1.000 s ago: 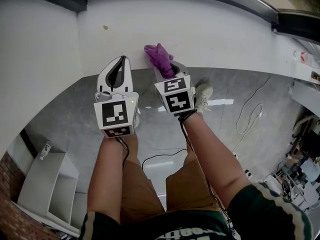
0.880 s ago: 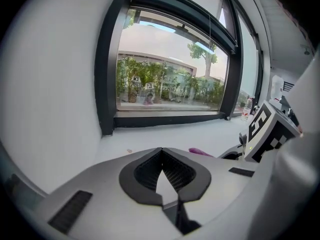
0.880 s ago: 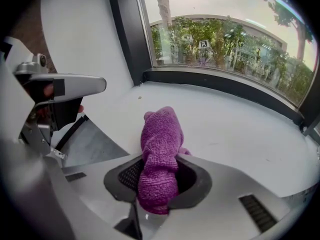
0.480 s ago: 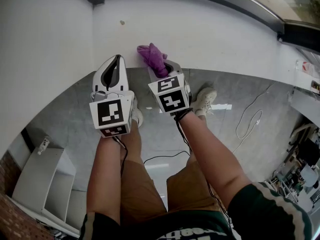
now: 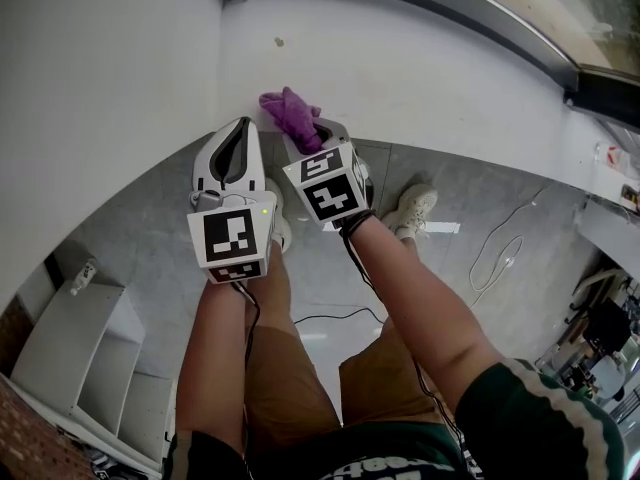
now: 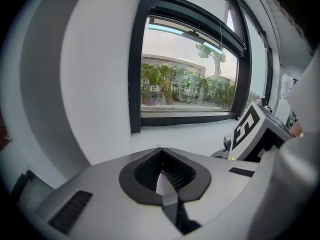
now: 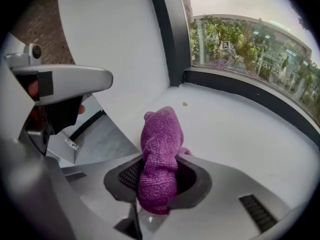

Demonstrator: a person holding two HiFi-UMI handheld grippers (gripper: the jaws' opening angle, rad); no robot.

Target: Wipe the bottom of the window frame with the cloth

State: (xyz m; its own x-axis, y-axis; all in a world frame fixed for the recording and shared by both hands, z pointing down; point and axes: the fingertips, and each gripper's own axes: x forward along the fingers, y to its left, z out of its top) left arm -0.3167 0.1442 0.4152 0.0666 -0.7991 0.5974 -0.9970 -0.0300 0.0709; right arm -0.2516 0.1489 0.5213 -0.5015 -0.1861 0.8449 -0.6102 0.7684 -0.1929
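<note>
My right gripper (image 5: pixel 316 130) is shut on a bunched purple cloth (image 5: pixel 288 111), which sticks out past the jaws over the white sill (image 5: pixel 420 63). In the right gripper view the cloth (image 7: pixel 160 149) stands up between the pads of that gripper (image 7: pixel 156 186), short of the dark bottom window frame (image 7: pixel 240 91). My left gripper (image 5: pixel 243 126) hangs beside it on the left, shut and holding nothing. Its own view shows the shut left gripper (image 6: pixel 162 154) pointing at the window frame (image 6: pixel 190 119), with the sill (image 6: pixel 185 134) below it.
A small brown speck (image 5: pixel 279 41) marks the sill near the corner, where the dark vertical frame post (image 7: pixel 167 39) meets the side wall. Below are grey floor tiles, the person's shoe (image 5: pixel 412 210), a white cable (image 5: pixel 500 230) and a white shelf unit (image 5: pixel 85 353).
Both grippers have shifted left along the sill toward the corner. The cloth, which was well right of the speck, now sits just below it. Both grips are unchanged.
</note>
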